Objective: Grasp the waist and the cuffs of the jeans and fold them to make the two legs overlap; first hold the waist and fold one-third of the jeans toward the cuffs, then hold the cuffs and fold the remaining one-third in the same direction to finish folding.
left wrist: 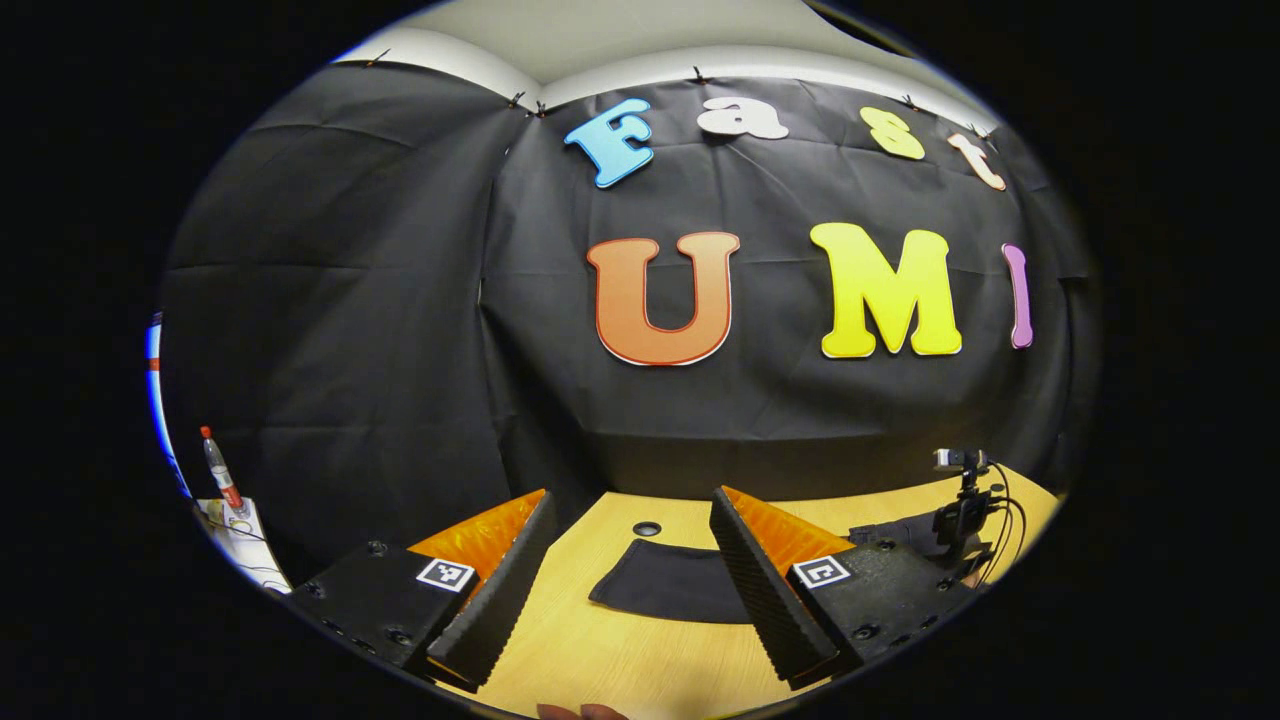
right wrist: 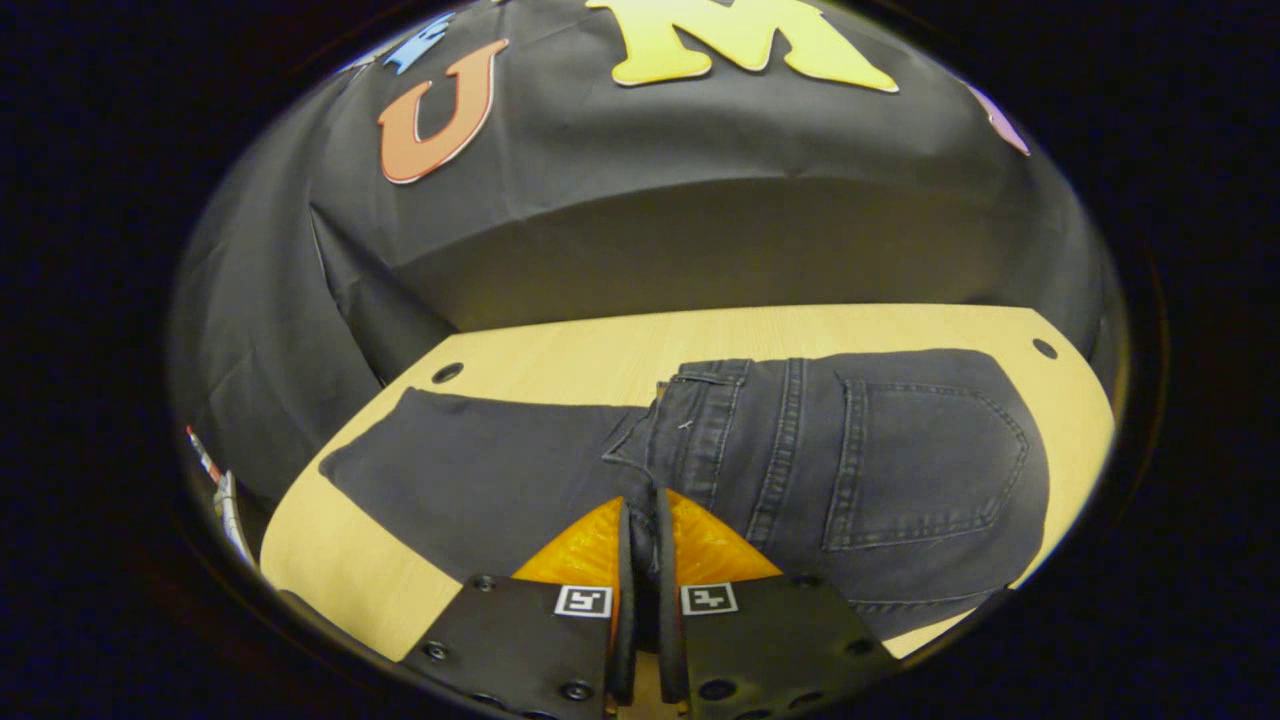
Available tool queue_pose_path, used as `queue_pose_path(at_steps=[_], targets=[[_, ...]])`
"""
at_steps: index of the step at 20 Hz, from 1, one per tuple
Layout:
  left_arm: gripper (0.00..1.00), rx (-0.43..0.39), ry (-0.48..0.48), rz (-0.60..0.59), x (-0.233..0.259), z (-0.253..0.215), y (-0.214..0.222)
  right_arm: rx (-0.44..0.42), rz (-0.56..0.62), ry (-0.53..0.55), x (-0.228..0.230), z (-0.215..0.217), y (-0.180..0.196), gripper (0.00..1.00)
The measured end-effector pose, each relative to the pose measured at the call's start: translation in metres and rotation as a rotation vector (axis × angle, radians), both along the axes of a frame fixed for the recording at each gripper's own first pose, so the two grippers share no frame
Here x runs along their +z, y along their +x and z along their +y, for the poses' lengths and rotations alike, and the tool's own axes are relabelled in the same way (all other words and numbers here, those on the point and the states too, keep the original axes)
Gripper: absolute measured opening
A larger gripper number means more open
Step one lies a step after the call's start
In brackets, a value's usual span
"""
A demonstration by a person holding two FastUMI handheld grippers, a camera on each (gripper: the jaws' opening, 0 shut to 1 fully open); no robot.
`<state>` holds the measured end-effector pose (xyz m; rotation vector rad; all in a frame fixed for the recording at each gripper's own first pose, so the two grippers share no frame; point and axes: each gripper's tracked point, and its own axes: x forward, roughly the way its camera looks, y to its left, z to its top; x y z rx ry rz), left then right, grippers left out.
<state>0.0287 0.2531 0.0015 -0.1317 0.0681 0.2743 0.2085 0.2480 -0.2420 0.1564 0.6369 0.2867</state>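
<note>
Pressed together, the right gripper (right wrist: 640,520) pinches the near edge of the dark jeans (right wrist: 850,470), which lie on the wooden table (right wrist: 560,350) just ahead of its jaws. Legs appear overlapped and the waist third folded; the cuff fold remains. Left gripper (left wrist: 630,570) hangs spread, cuff end lying beyond its jaws.

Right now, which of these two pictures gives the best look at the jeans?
The right gripper view: the jeans spread across the table, waistband, back pocket and a leg all plain. The left gripper view catches just a dark corner of them between its open fingers.
</note>
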Motion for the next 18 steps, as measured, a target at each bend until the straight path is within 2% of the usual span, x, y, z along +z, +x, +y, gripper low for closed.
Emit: queue_pose_path(at_steps=[3,4,5,9,11,12,13,14,15,17,18], targets=[[1.00,-0.011,-0.020,0.005,-0.004,-0.004,0.010,0.034,-0.015,-0.006,0.000,0.005,-0.003,0.12],[1.00,-0.017,-0.024,0.006,-0.005,-0.007,0.013,0.049,-0.012,0.007,-0.003,0.010,-0.003,0.26],[1.00,-0.022,-0.028,0.006,-0.006,-0.008,0.016,0.073,-0.012,0.024,-0.001,0.016,-0.001,0.24],[1.00,-0.037,-0.067,0.019,-0.016,-0.012,0.030,0.173,-0.033,-0.009,0.007,0.032,-0.019,0.82],[0.99,-0.037,-0.122,0.040,-0.028,-0.010,0.037,0.178,-0.058,-0.012,0.016,0.029,-0.020,0.99],[1.00,-0.033,-0.156,0.053,-0.037,-0.009,0.041,0.171,-0.078,-0.008,0.022,0.024,-0.021,0.94],[1.00,-0.032,-0.196,0.064,-0.046,-0.009,0.044,0.161,-0.098,0.005,0.032,0.018,-0.021,0.99],[1.00,-0.029,-0.237,0.079,-0.056,-0.009,0.049,0.143,-0.114,0.009,0.040,0.009,-0.019,0.94],[0.99,-0.019,-0.271,0.097,-0.066,-0.007,0.054,0.125,-0.135,0.015,0.052,0.000,-0.014,0.99],[0.97,0.000,-0.340,0.130,-0.087,-0.005,0.059,0.085,-0.191,0.030,0.080,-0.019,-0.008,0.99],[0.98,0.009,-0.377,0.142,-0.096,-0.003,0.062,0.062,-0.228,0.038,0.096,-0.029,-0.003,0.94]])
